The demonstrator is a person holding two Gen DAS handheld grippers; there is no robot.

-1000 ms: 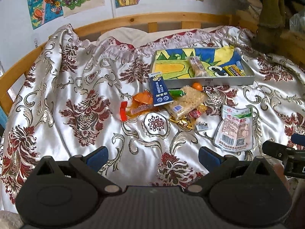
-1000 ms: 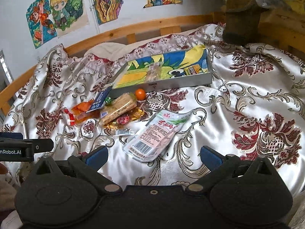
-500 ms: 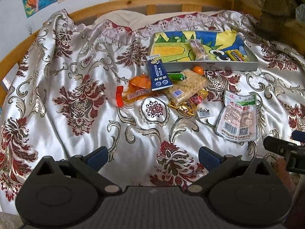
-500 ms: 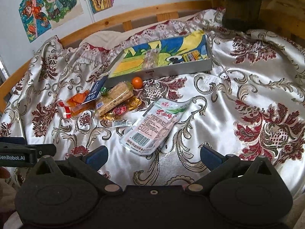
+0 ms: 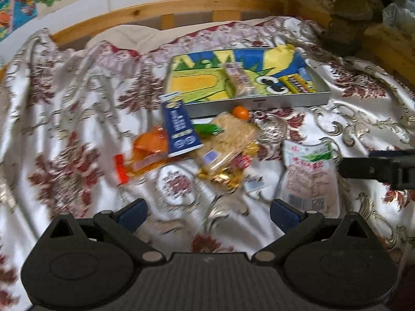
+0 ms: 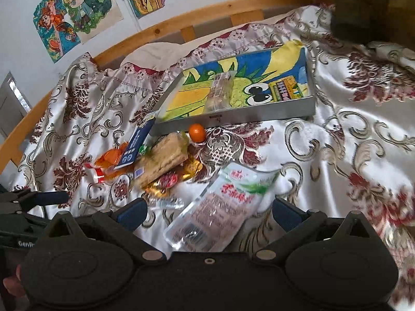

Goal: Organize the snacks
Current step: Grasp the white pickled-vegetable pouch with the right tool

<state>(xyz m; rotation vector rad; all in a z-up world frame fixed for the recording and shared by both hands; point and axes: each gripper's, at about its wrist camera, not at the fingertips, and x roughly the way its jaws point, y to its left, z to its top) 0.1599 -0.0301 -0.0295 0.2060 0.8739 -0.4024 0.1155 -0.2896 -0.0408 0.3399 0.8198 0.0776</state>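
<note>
Home bedroom: wooden bed frame [image 6: 212, 10], satin bedspread [image 6: 324, 140], cartoon posters [image 6: 75, 13].

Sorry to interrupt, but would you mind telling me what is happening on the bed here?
A person holds a gripper in each hand over snacks lying on a patterned bedspread. Both the left gripper and right gripper are open and hold nothing. The right one sits just before the white and green packet. Most snacks lie in a pile in front of the tray, which holds one clear-wrapped snack.

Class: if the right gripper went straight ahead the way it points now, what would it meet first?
Probably the white snack pouch, lying between the open right gripper fingers just ahead; depth is hard to judge.
</note>
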